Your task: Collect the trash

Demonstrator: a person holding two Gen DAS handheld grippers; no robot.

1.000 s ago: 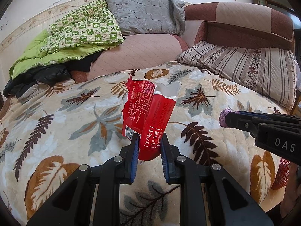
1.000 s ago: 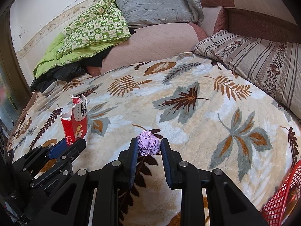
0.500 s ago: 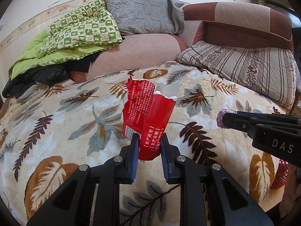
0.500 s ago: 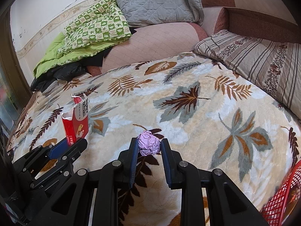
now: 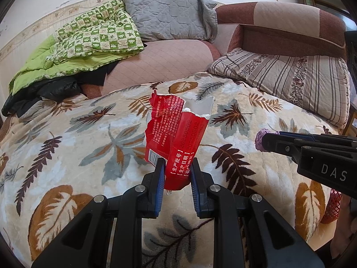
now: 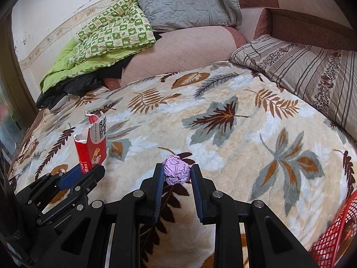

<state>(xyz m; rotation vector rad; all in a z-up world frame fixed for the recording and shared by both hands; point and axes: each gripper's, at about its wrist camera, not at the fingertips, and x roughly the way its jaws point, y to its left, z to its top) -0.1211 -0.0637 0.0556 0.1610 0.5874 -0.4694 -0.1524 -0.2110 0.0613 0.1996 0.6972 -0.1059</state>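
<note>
My left gripper [image 5: 176,169] is shut on the bottom of a torn red snack wrapper [image 5: 178,134], which stands upright above the leaf-patterned blanket [image 5: 89,134]. The same red wrapper [image 6: 90,147] and left gripper [image 6: 82,172] show at the left of the right wrist view. A crumpled purple paper ball [image 6: 176,170] is pinched in my right gripper [image 6: 176,174], held just over the blanket [image 6: 234,122]. In the left wrist view the right gripper's fingers [image 5: 290,145] reach in from the right, with the purple ball [image 5: 261,139] at their tip.
A red mesh basket [image 6: 334,239] sits at the lower right, its edge [image 5: 333,203] also visible beside the bed. A striped pillow [image 5: 290,78], pink cushion [image 5: 156,62], green quilt [image 5: 89,40] and grey blanket [image 5: 167,13] are piled at the far side.
The right gripper with the purple ball has shifted slightly left toward the red wrapper. The left gripper holds the wrapper almost still.
</note>
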